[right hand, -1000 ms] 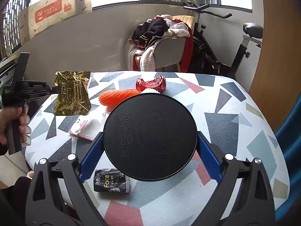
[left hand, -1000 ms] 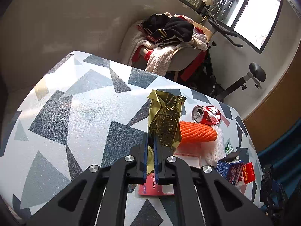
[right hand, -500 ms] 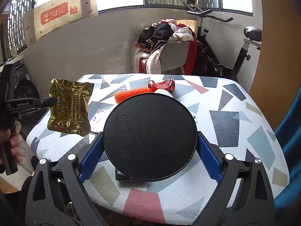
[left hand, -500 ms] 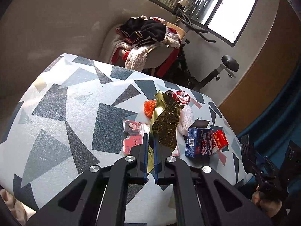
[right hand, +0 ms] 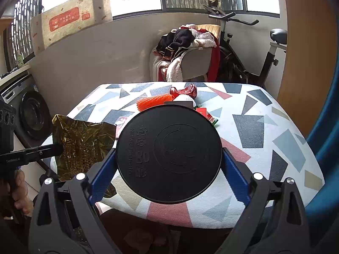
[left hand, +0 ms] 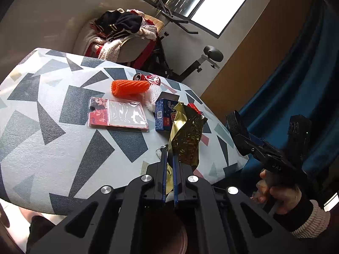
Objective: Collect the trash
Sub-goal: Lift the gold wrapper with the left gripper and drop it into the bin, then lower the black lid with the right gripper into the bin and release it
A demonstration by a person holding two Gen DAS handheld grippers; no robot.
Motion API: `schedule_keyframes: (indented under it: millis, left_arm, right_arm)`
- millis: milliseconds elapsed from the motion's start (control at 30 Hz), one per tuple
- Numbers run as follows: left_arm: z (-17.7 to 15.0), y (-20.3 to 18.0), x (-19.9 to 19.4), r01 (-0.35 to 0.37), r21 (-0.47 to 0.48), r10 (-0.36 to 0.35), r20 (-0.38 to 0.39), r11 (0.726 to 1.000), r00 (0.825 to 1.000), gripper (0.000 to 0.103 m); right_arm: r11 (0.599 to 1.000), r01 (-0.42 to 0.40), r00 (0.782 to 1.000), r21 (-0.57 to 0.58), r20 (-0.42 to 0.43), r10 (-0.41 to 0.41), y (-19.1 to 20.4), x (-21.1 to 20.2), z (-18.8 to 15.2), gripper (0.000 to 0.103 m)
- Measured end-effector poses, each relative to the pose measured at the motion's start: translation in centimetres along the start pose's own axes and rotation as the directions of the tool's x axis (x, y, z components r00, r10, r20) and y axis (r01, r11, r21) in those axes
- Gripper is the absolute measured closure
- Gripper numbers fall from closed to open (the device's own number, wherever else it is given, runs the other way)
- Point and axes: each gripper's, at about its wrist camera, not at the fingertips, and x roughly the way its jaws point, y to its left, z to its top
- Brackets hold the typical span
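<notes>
Pinching gold wrapper (left hand: 186,139) in left gripper (left hand: 168,158), right gripper (right hand: 169,154) clamping black lid (right hand: 169,153) — can (left hand: 146,77), orange net (left hand: 130,86), boxes remain mid-frame on tabletop (left hand: 42,148).

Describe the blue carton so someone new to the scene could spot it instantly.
Start at the table with the grey triangle-patterned top. Past the flat clear packet, toward its far right edge, sits the blue carton, partly hidden by the gold foil wrapper. It is the only blue, box-shaped piece among the trash.
</notes>
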Motion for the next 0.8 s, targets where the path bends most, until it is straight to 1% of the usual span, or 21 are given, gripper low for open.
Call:
schedule_keyframes:
  millis: [167, 333, 600, 667, 733, 800]
  left_arm:
    - [-3.2, -0.7, 0.3, 0.047, 0.039, -0.046, -0.031, 0.998, 0.998, 0.098]
    - [-6.2, -0.6, 1.4, 0.043, 0.051, -0.039, -0.08, 0.998, 0.996, 0.098]
    - [-8.7, 0.0, 2.9, 0.036, 0.054, -0.027, -0.151, 0.998, 0.988, 0.097]
    - [-9.1, -0.1, 3.2, 0.025, 0.067, -0.014, -0.16, 0.997, 0.987, 0.091]
    - [-9.2, -0.2, 3.0, 0.02, 0.079, -0.008, -0.15, 0.997, 0.989, 0.056]
    - [-9.0, -0.5, 2.6, 0.004, 0.093, 0.008, -0.125, 0.996, 0.992, 0.049]
  right_arm:
    - [1.0, -0.006, 1.0, 0.026, -0.005, 0.006, -0.3, -0.7, -1.3, 0.011]
    - [0.999, -0.006, 1.0, 0.037, -0.019, 0.007, -0.4, -0.8, -2.4, 0.011]
    - [0.999, -0.006, 0.999, 0.046, -0.035, 0.008, -0.4, -0.6, -3.5, 0.011]
    - [0.999, -0.008, 0.999, 0.047, -0.04, 0.009, -0.3, -0.5, -3.8, 0.011]
    - [0.999, -0.01, 0.999, 0.048, -0.046, 0.012, -0.2, -0.4, -4.1, 0.011]
    - [0.999, -0.015, 0.998, 0.049, -0.053, 0.017, 0.0, -0.3, -4.6, 0.011]
